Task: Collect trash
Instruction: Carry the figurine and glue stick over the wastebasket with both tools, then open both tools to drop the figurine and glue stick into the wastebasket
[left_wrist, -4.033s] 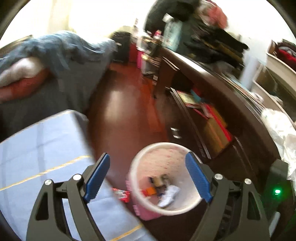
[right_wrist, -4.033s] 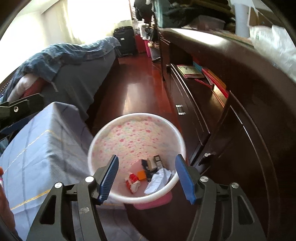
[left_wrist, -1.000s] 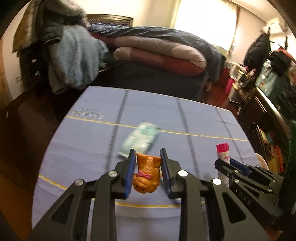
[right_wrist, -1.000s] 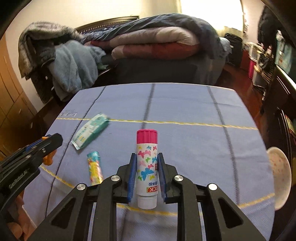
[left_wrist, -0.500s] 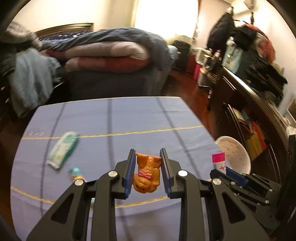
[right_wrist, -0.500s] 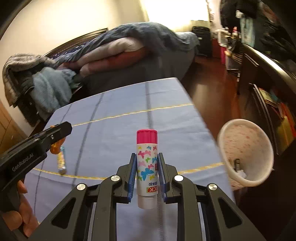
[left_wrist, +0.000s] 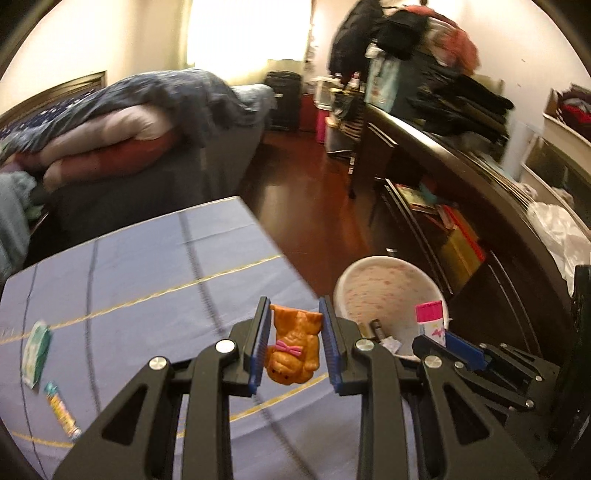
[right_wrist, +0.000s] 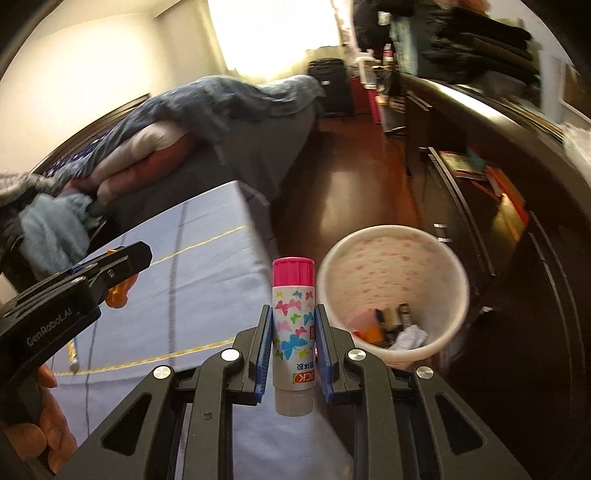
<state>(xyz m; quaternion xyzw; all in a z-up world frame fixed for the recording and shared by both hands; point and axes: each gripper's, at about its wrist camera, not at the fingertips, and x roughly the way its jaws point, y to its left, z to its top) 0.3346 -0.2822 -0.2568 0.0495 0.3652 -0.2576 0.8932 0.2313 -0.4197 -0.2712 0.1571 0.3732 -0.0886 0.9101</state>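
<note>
You worked in a cluttered bedroom, at a counter covered in a blue cloth with yellow and dark stripes (left_wrist: 155, 273), with a bed heaped with quilts (left_wrist: 122, 122) behind it and a dark wooden cabinet (right_wrist: 517, 192) along the right wall.

Your left gripper (left_wrist: 294, 341) had its blue-padded fingers (left_wrist: 258, 343) clamped on a small orange animal-shaped figure with a pink bow (left_wrist: 293, 347), held over the near right part of the counter. Your right gripper (right_wrist: 293, 349) had its fingers (right_wrist: 263, 347) pressed tight on an upright glue stick with a pink cap and butterfly print (right_wrist: 293, 332), held by its lower body above the counter's right edge.

Just right of the counter's edge, lower down on the floor side, stood a round white bin with pink speckles (right_wrist: 458, 266), open at the top, with crumpled paper and small scraps at its bottom. In the left wrist view the glue stick (left_wrist: 429, 319) sat in front of that bin (left_wrist: 369, 266).

Far to the left on the cloth lay a pale green flat packet (left_wrist: 35, 354) and, just beside it, a small colourful candy-like tube (left_wrist: 61, 411).
</note>
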